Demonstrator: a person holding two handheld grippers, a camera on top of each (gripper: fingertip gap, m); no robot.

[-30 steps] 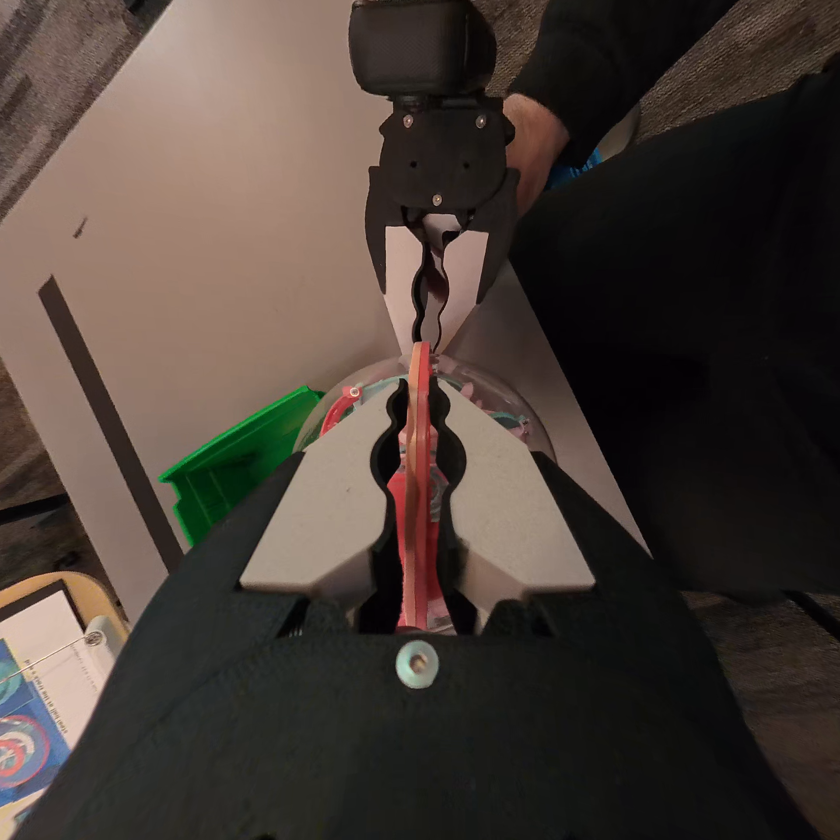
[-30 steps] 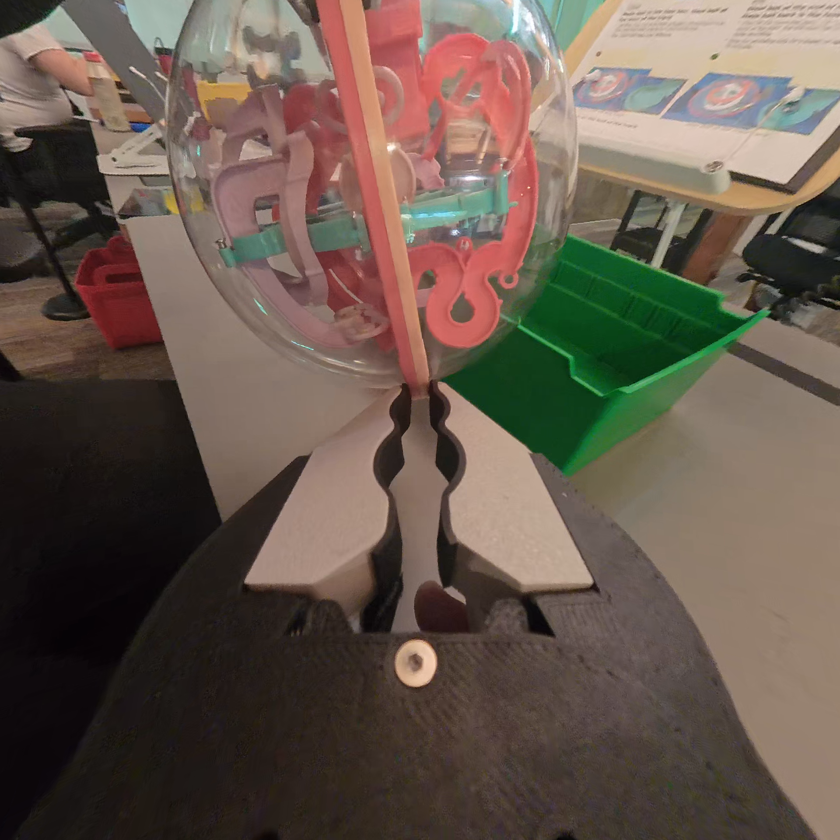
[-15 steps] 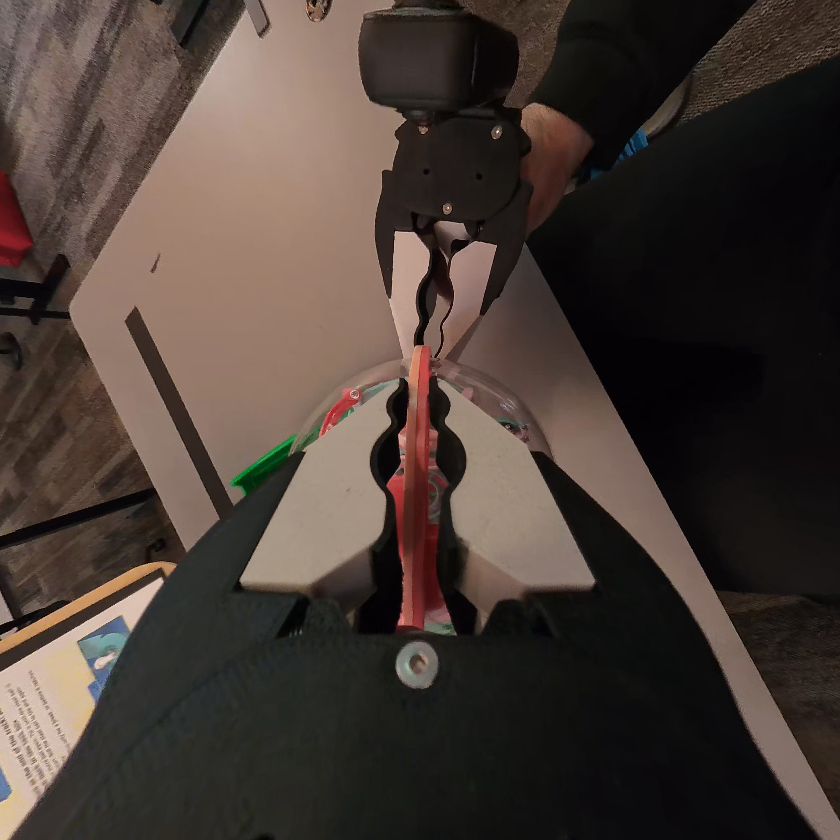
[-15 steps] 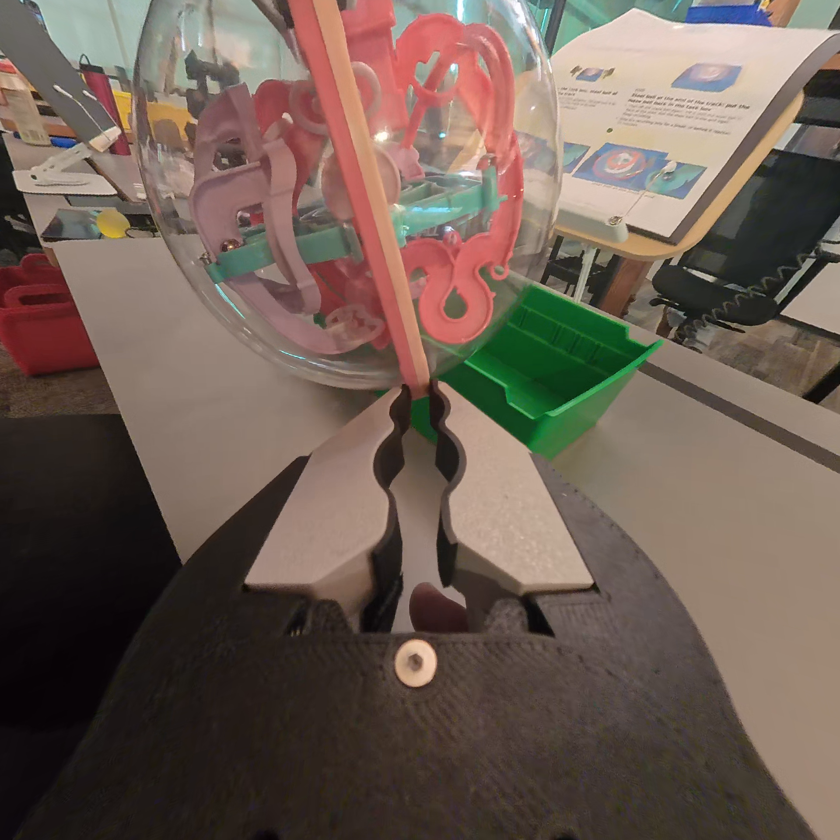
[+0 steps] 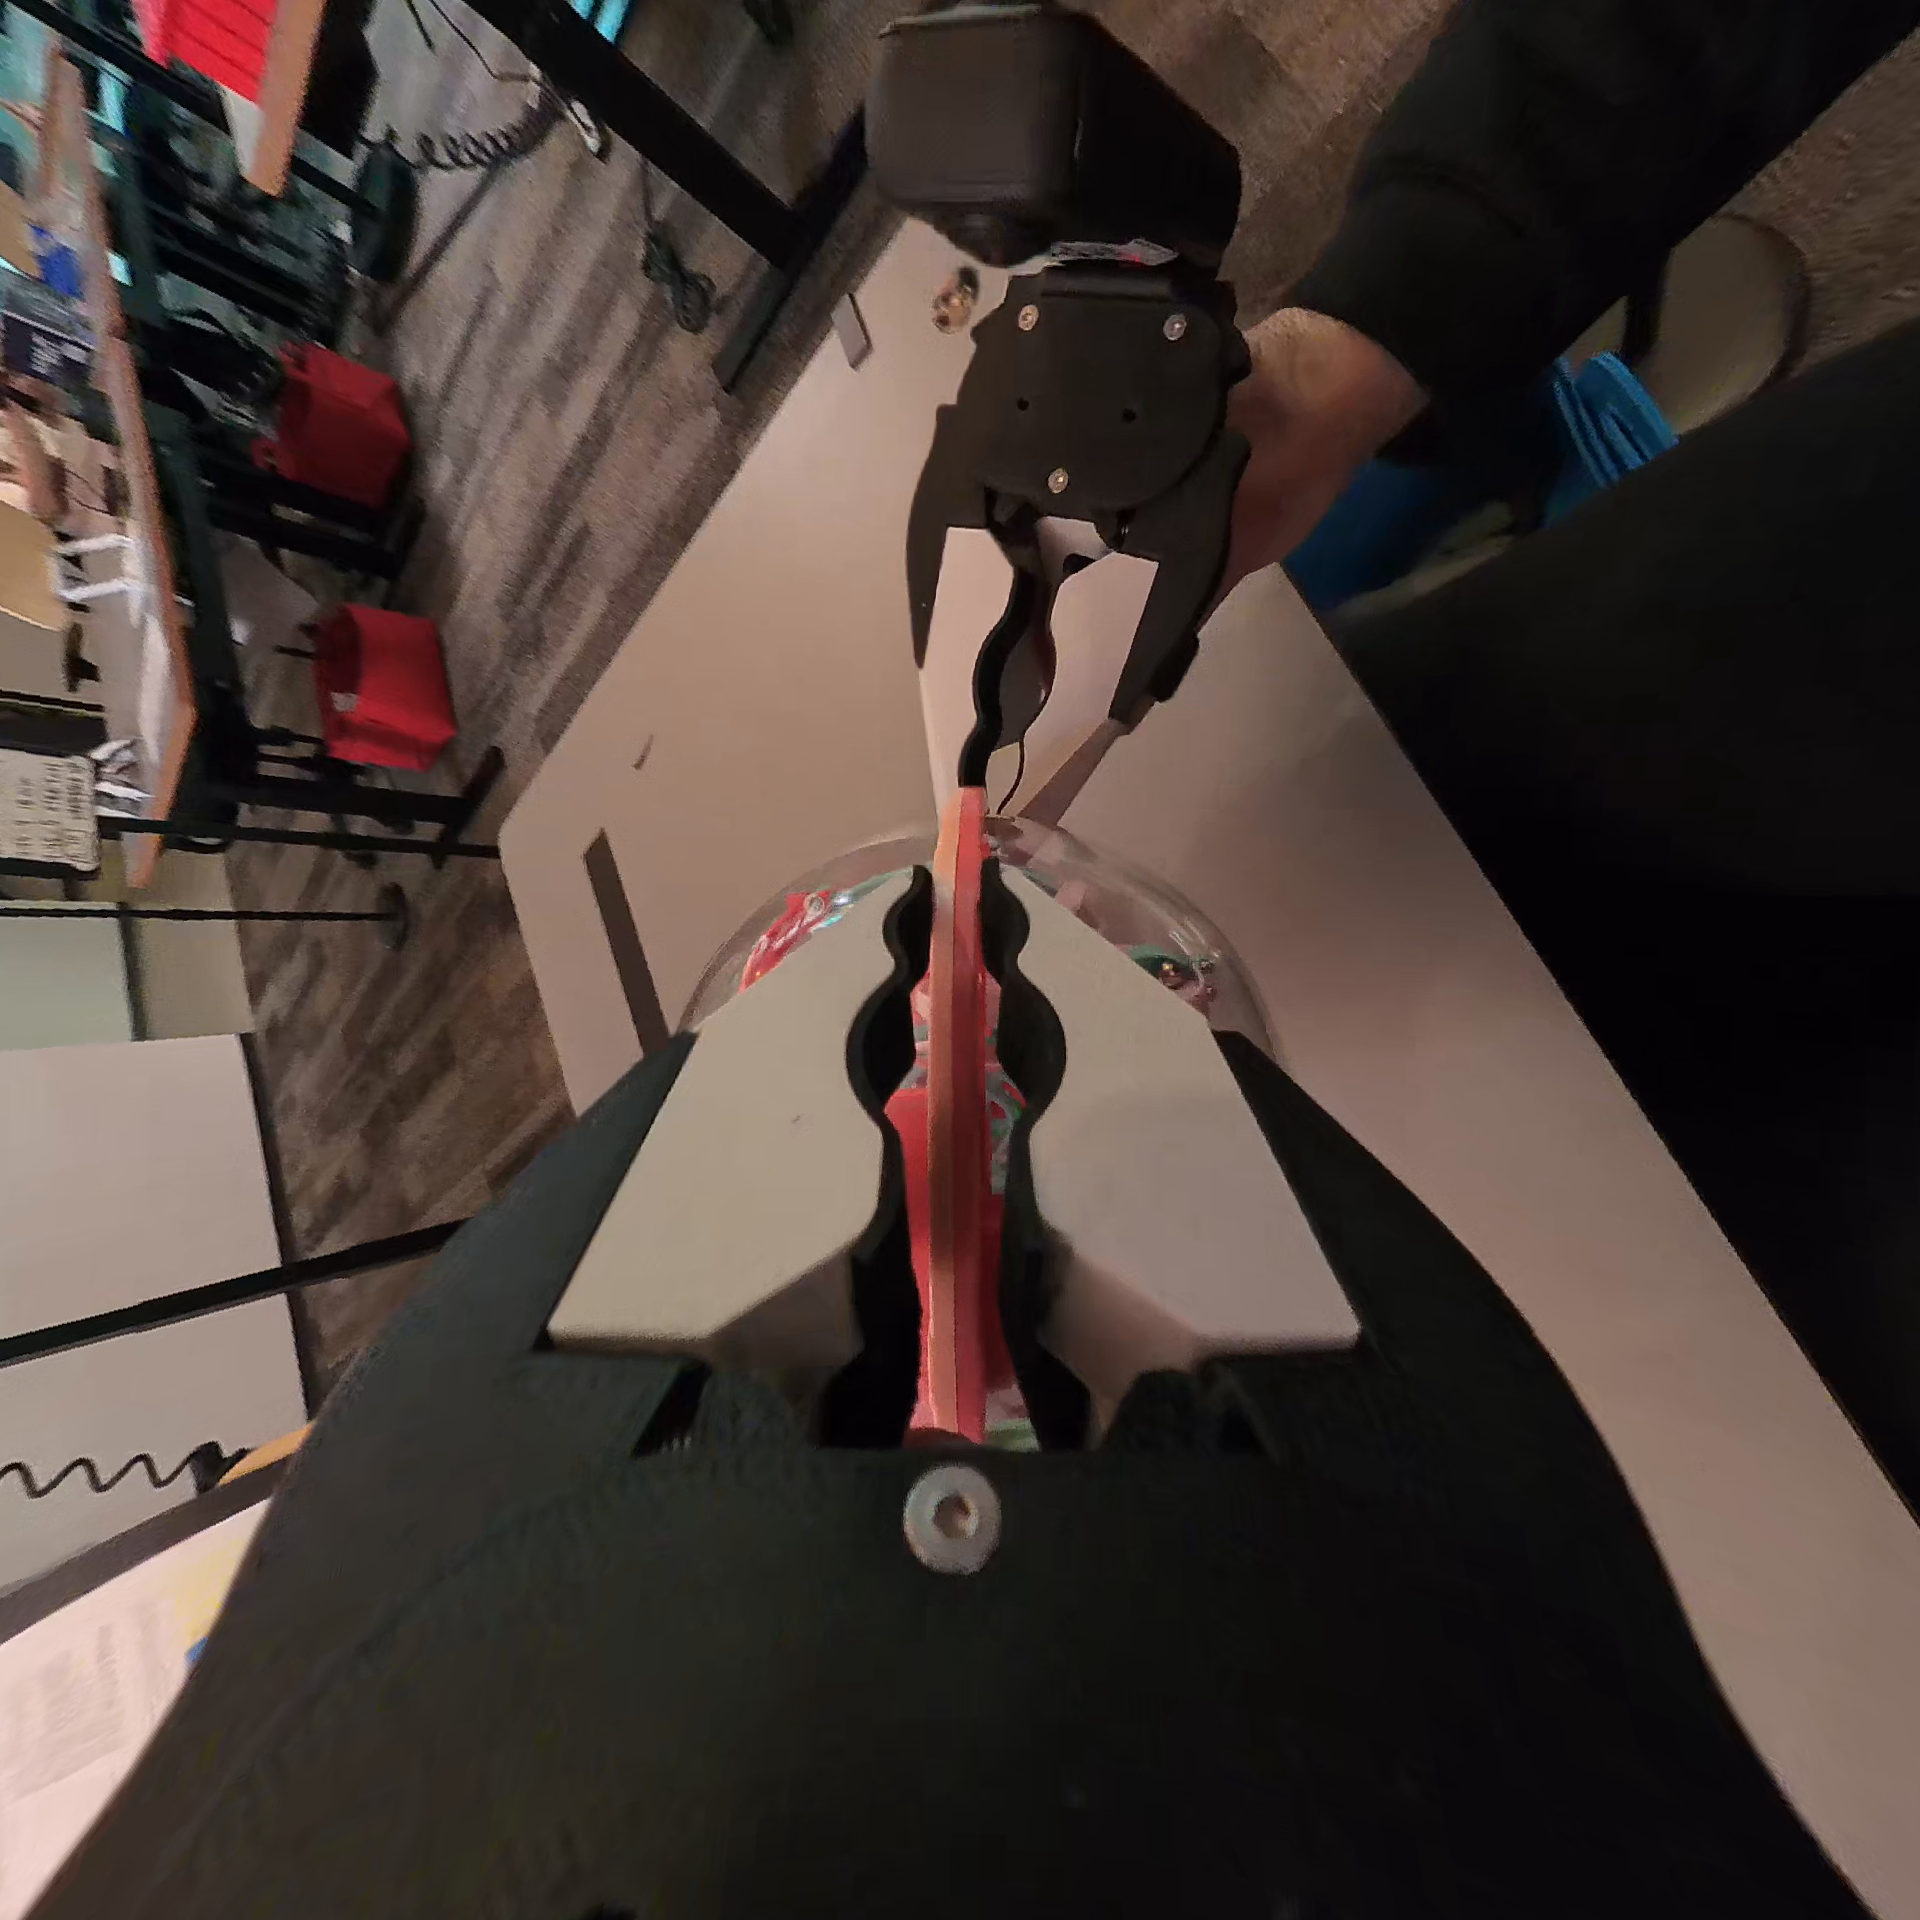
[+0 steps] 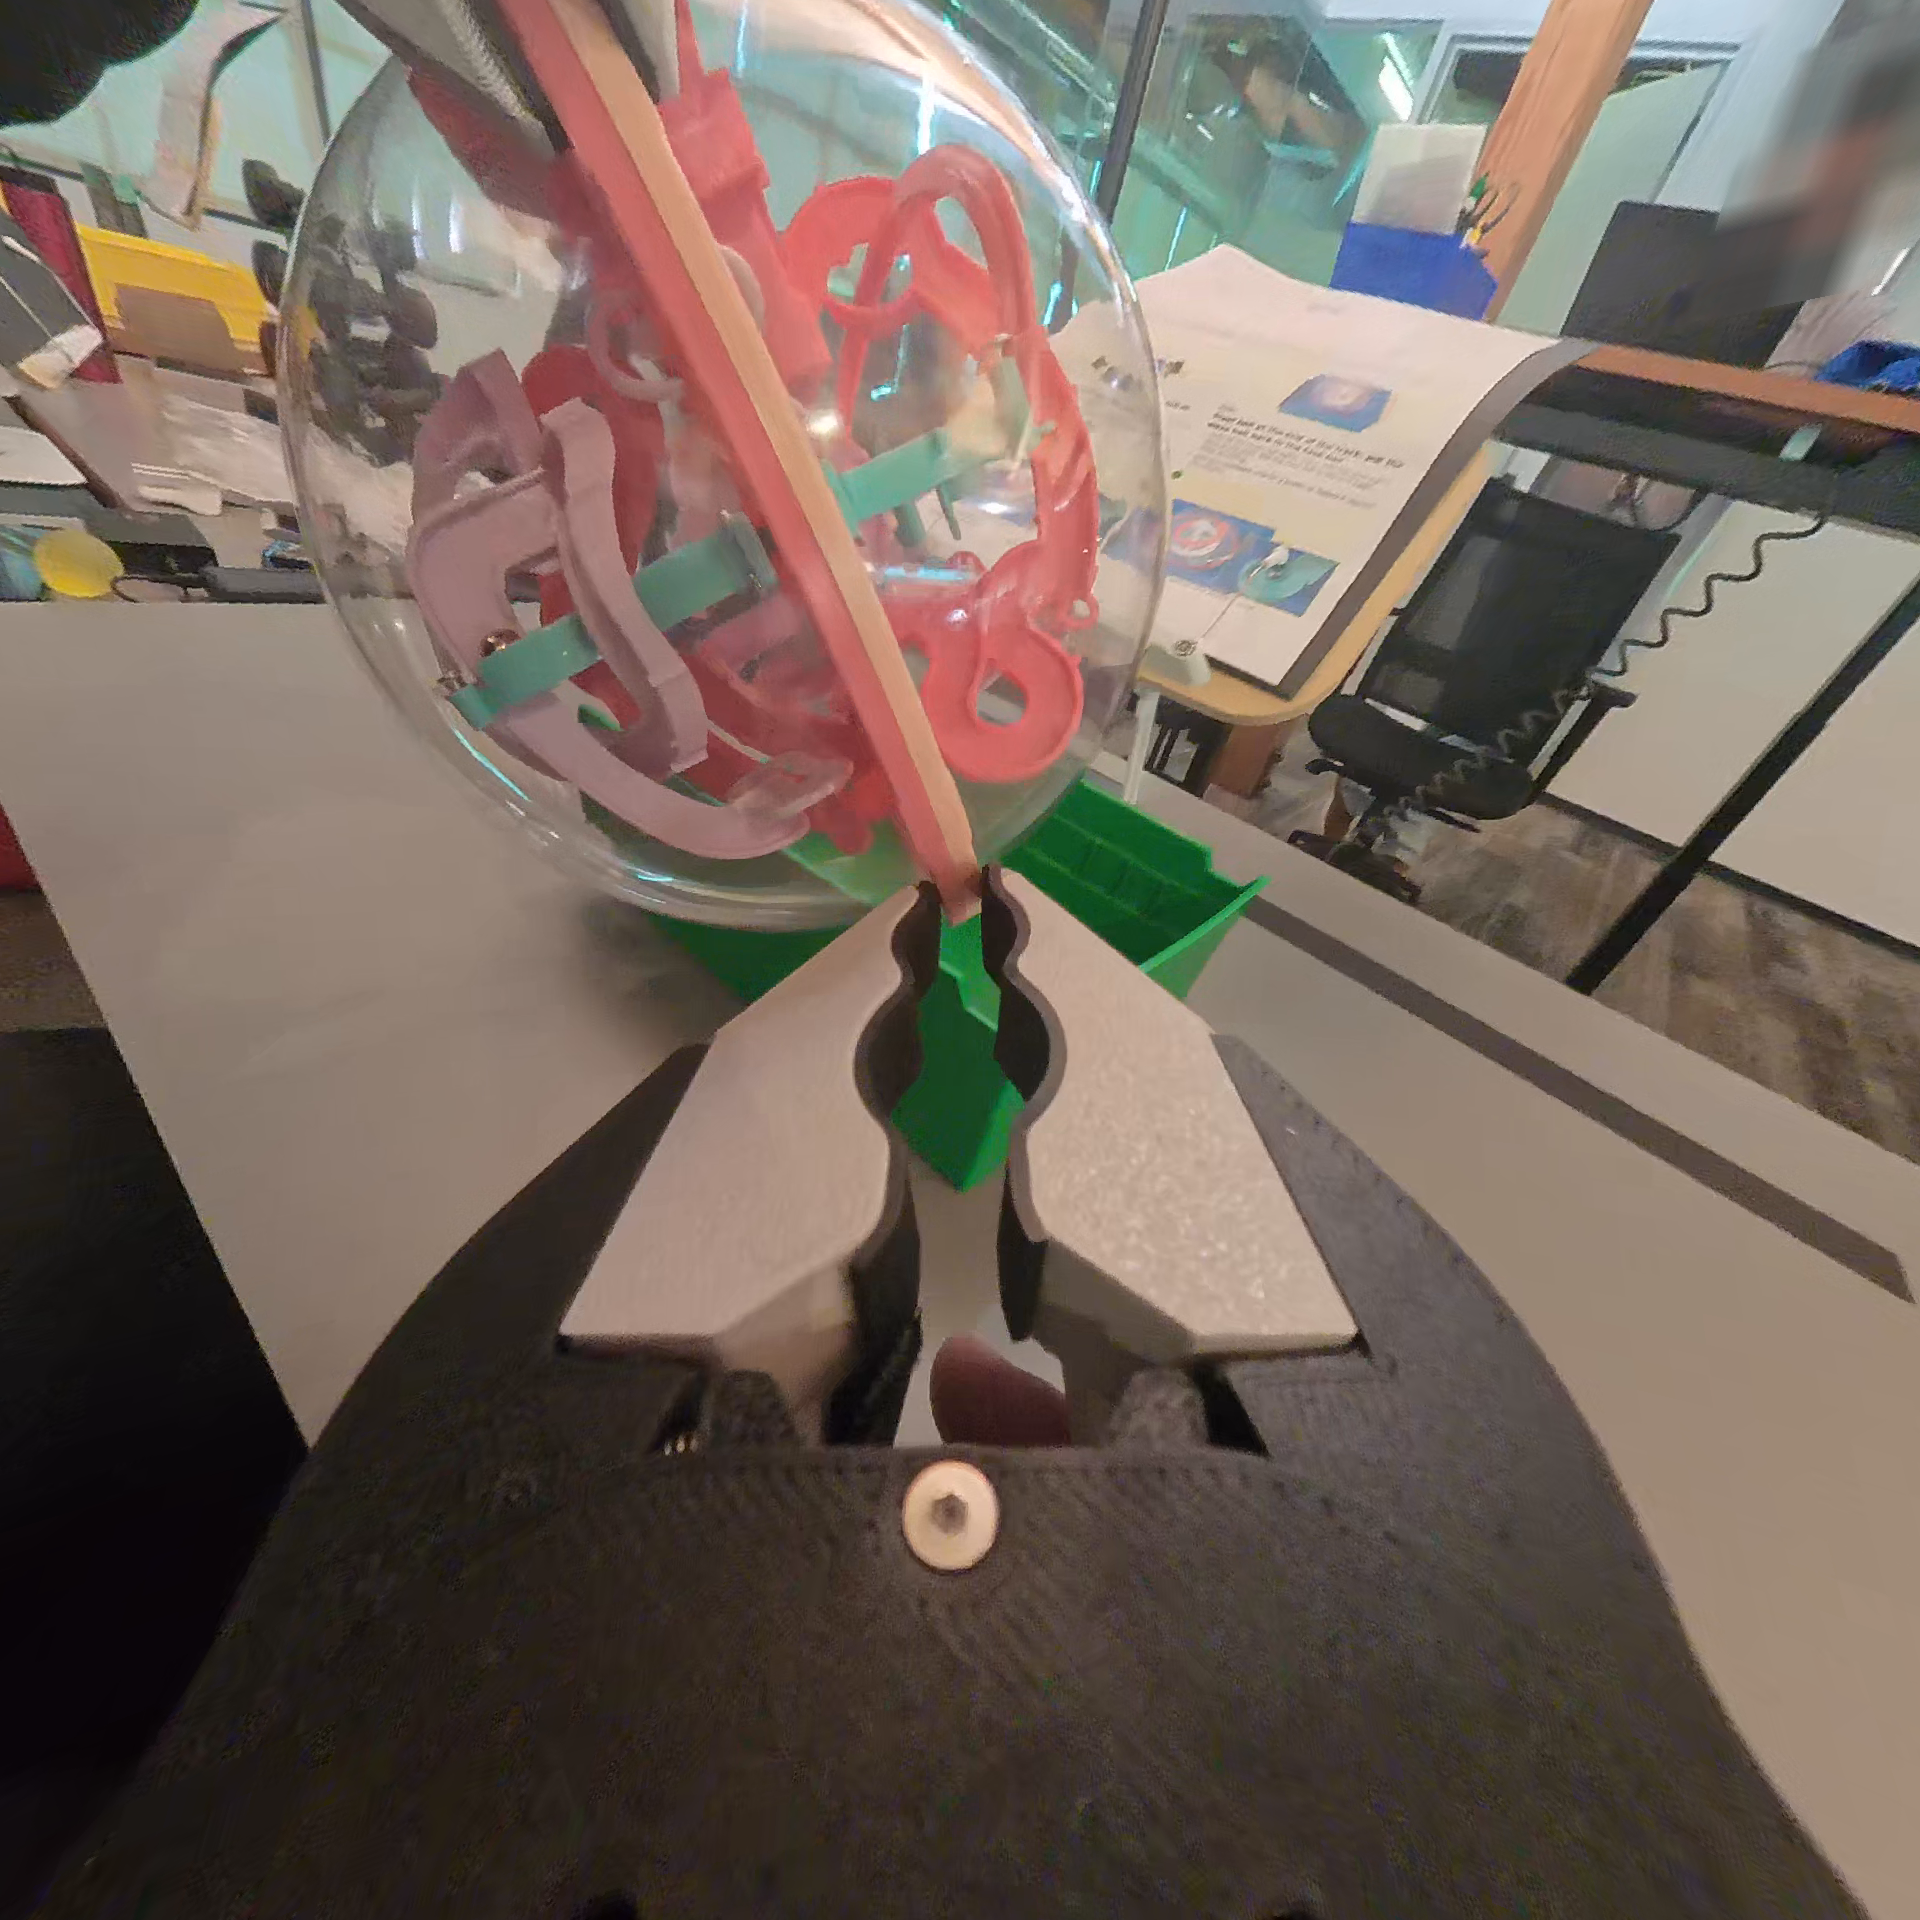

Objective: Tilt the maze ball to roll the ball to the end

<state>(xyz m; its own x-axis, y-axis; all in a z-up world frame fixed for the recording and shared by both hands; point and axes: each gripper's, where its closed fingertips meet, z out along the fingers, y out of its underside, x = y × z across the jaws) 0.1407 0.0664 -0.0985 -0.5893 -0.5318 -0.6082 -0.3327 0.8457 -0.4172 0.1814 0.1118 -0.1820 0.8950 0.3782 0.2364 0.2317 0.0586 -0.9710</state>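
Observation:
The maze ball (image 6: 717, 488) is a clear sphere with pink, lilac and teal tracks inside and a flat pink ring (image 6: 790, 499) around it. It hangs above the grey table (image 6: 260, 831). My right gripper (image 6: 956, 894) is shut on the lower edge of the ring with its fingertips. My left gripper (image 5: 956, 914) is shut on the ring from the opposite side, with the ring deep between its fingers. In the left wrist view the ball's dome (image 5: 1122, 914) shows past the fingers and the right gripper (image 5: 987, 774) pinches the ring's far end. A small metal ball (image 6: 497, 646) sits by the teal track.
A green bin (image 6: 1132, 883) stands on the table behind and under the ball. A slanted board with printed sheets (image 6: 1299, 457) stands at the right. An office chair (image 6: 1455, 727), red bins (image 5: 384, 686) on the floor and a person's dark sleeve (image 5: 1507, 208) are nearby. My right fingertips sit around 11 cm from my left ones.
Both grippers have rotated the ball, so the ring now slants more in the right wrist view. The left view has swung from the table toward the floor. Both grasps have held.

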